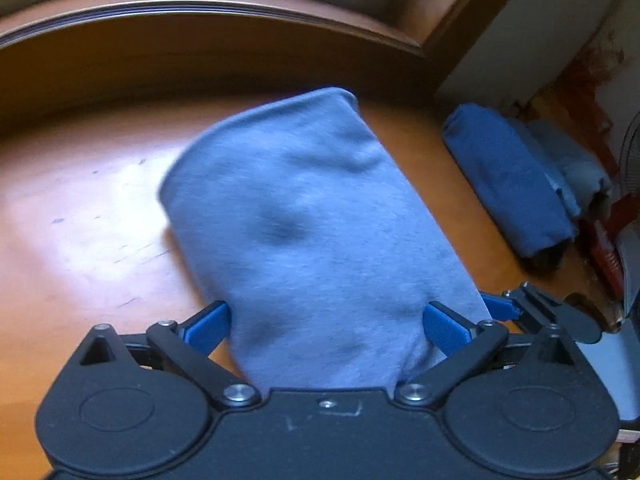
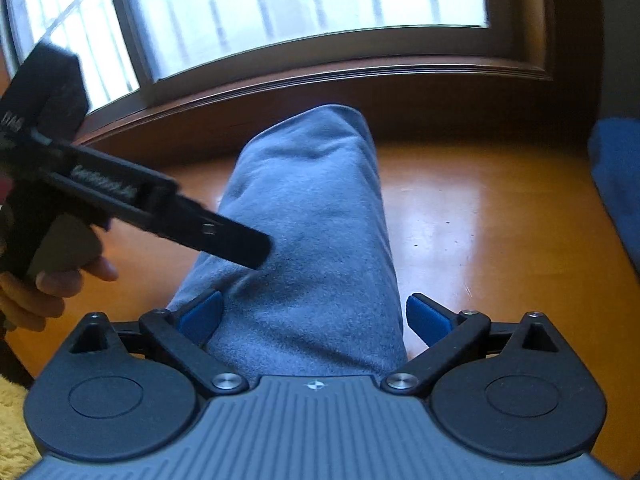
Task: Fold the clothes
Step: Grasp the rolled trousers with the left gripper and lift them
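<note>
While both grippers are hovering over it, the grey-blue garment (image 1: 312, 216) is already folded down into a long narrow bundle lying on the wooden bench (image 1: 80, 184), so I'd say this piece is most of the way done. The left gripper (image 1: 326, 320) has its blue fingers (image 1: 208, 326) spread wide, one on each side of the near end of the cloth, not pinching anything. Same deal with the right gripper (image 2: 314, 316): fingers (image 2: 428, 318) apart, the bundle running out ahead between them toward the window (image 2: 280, 8). From the right wrist view you can see the left gripper poking in over the cloth, with the person's hand (image 2: 44, 280) on its handle. Off beyond the left gripper's right finger there's a dark blue folded garment (image 1: 508, 180) with another greyish one just behind it, so looks like a couple are finished already. My guess is what's left is one more fold across, or just moving it to that pile.
</note>
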The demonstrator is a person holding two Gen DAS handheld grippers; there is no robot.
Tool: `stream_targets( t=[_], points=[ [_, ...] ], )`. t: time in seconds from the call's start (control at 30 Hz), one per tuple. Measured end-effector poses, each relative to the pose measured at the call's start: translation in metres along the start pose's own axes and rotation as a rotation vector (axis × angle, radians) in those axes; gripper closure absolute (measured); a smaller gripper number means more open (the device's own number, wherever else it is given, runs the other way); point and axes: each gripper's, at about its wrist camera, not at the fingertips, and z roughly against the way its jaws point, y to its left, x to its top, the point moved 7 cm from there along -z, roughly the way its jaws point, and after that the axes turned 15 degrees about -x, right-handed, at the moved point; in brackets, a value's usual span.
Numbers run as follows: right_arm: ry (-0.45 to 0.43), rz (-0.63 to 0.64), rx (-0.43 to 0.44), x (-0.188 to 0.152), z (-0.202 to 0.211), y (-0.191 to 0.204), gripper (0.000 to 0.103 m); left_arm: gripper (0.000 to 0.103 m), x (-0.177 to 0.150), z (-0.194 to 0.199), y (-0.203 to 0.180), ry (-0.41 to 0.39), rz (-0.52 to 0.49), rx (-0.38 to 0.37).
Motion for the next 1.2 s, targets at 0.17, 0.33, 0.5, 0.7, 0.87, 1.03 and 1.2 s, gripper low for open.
stream_targets(
  t=[0.17,0.33,0.5,0.7,0.87,1.03,1.2],
  points=[
    [0.016,-0.031,0.014,-0.006,0.002,-0.019,0.003,0.0,0.005,-0.02,-0.019,0.019,-0.06,0.018],
    [0.08,-0.13,0.099,-0.012,-0.009,-0.046,0.0,0.0,0.004,-0.044,-0.041,0.046,-0.136,-0.007],
    [-0.011,-0.096,0.148,-0.004,-0.005,-0.051,0.015,0.0,0.008,-0.054,-0.059,0.009,-0.182,0.016],
    [-0.114,-0.174,0.189,0.017,0.03,-0.099,0.032,0.003,0.029,-0.051,-0.11,-0.104,-0.22,-0.014],
    [-0.244,-0.177,0.156,0.062,0.08,-0.163,0.032,0.003,0.075,-0.055,-0.188,-0.211,-0.321,-0.106],
    [-0.28,-0.051,0.035,0.113,0.13,-0.264,0.032,0.002,0.125,-0.101,-0.275,-0.251,-0.43,-0.238],
    [-0.186,0.069,-0.112,0.138,0.127,-0.366,0.03,0.002,0.166,-0.191,-0.333,-0.227,-0.436,-0.307]
  ],
)
